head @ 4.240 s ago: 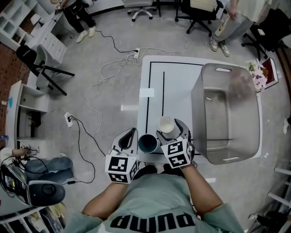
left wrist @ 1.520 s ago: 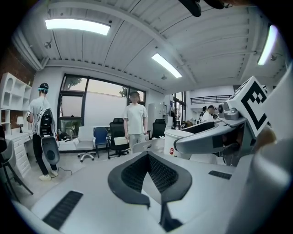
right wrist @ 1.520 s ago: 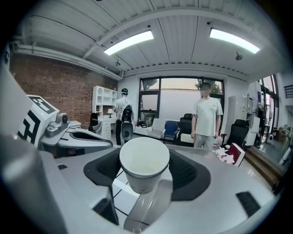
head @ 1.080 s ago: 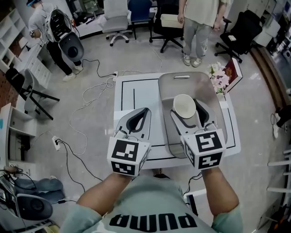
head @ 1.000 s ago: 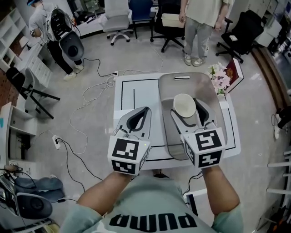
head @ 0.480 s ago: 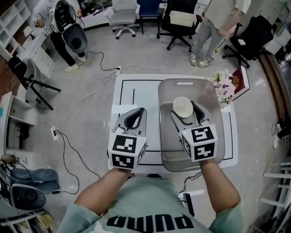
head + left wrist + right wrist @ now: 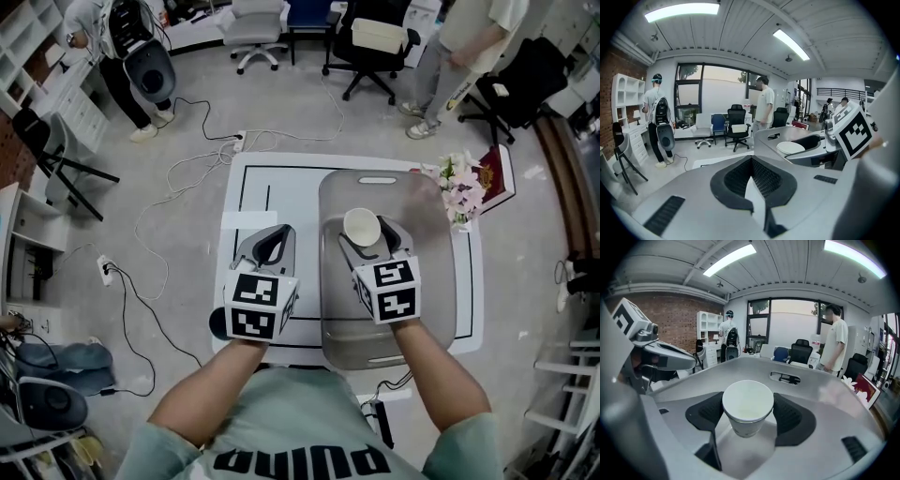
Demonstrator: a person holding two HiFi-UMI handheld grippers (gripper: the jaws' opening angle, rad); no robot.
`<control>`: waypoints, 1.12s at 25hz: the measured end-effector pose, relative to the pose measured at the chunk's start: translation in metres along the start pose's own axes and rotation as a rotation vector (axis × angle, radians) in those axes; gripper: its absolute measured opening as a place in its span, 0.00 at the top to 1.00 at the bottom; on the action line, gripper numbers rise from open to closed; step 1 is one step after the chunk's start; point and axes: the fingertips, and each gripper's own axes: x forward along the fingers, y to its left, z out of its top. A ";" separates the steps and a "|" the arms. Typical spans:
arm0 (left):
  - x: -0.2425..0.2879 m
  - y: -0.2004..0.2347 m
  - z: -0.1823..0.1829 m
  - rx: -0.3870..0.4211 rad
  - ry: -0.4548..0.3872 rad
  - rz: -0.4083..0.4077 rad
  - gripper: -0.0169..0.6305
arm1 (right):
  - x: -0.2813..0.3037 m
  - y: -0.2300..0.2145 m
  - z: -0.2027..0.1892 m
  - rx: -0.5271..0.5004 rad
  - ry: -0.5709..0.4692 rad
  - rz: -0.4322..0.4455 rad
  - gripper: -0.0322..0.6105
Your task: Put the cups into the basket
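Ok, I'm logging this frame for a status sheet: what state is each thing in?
Cup: upright, empty, held over the basket.
Basket: upright, open top, no cup inside.
Right hand-held gripper: shut on the cup.
Left hand-held gripper: shut, nothing in it.

A white paper cup (image 7: 361,226) stands mouth up between the jaws of the right gripper (image 7: 363,236), over the middle of the big grey plastic basket (image 7: 431,286). The basket fills the 3 o'clock side of the white table with black lines (image 7: 291,192). At 9 o'clock from the cup, the left gripper (image 7: 269,246) hangs over the table, jaw tips together, holding nothing. Pink flowers (image 7: 462,187) lie at the basket's 2 o'clock corner.
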 end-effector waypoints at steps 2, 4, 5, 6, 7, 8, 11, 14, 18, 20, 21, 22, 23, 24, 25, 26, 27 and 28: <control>0.006 0.002 -0.006 -0.007 0.014 0.001 0.97 | 0.009 -0.002 -0.011 0.017 0.025 0.000 0.42; 0.011 0.004 -0.013 -0.012 0.032 0.003 0.97 | 0.017 -0.003 -0.021 0.022 0.050 -0.002 0.42; 0.014 0.006 -0.017 -0.016 0.042 0.003 0.96 | 0.021 -0.004 -0.025 0.022 0.060 -0.003 0.42; 0.016 0.007 -0.020 -0.021 0.051 0.005 0.97 | 0.025 -0.005 -0.028 0.023 0.068 -0.004 0.42; 0.019 0.009 -0.024 -0.027 0.060 0.005 0.96 | 0.029 -0.006 -0.031 0.027 0.074 -0.003 0.42; 0.022 0.010 -0.028 -0.033 0.069 0.006 0.97 | 0.032 -0.007 -0.034 0.034 0.080 -0.002 0.42; 0.030 0.011 -0.038 -0.051 0.094 0.005 0.97 | 0.040 -0.012 -0.046 0.055 0.098 -0.001 0.42; 0.037 0.013 -0.046 -0.057 0.115 0.002 0.96 | 0.050 -0.014 -0.058 0.064 0.125 -0.003 0.42; 0.043 0.013 -0.057 -0.068 0.139 -0.007 0.96 | 0.060 -0.015 -0.074 0.053 0.159 -0.012 0.42; 0.046 0.014 -0.061 -0.074 0.148 -0.009 0.96 | 0.065 -0.016 -0.078 0.051 0.168 -0.016 0.42; 0.047 0.014 -0.063 -0.077 0.153 -0.011 0.96 | 0.068 -0.016 -0.080 0.051 0.172 -0.017 0.42; 0.047 0.015 -0.065 -0.081 0.157 -0.012 0.96 | 0.070 -0.016 -0.082 0.051 0.176 -0.017 0.42; 0.048 0.015 -0.066 -0.084 0.162 -0.013 0.96 | 0.072 -0.016 -0.083 0.048 0.181 -0.017 0.42; 0.048 0.016 -0.068 -0.087 0.166 -0.015 0.97 | 0.074 -0.015 -0.085 0.044 0.185 -0.017 0.42; 0.048 0.016 -0.069 -0.089 0.169 -0.016 0.96 | 0.076 -0.014 -0.087 0.039 0.190 -0.016 0.42; 0.048 0.015 -0.070 -0.090 0.172 -0.018 0.97 | 0.077 -0.014 -0.089 0.034 0.195 -0.016 0.42; 0.048 0.014 -0.071 -0.090 0.175 -0.020 0.97 | 0.078 -0.013 -0.091 0.031 0.198 -0.015 0.42; 0.049 0.013 -0.072 -0.090 0.177 -0.023 0.96 | 0.078 -0.012 -0.092 0.028 0.200 -0.014 0.42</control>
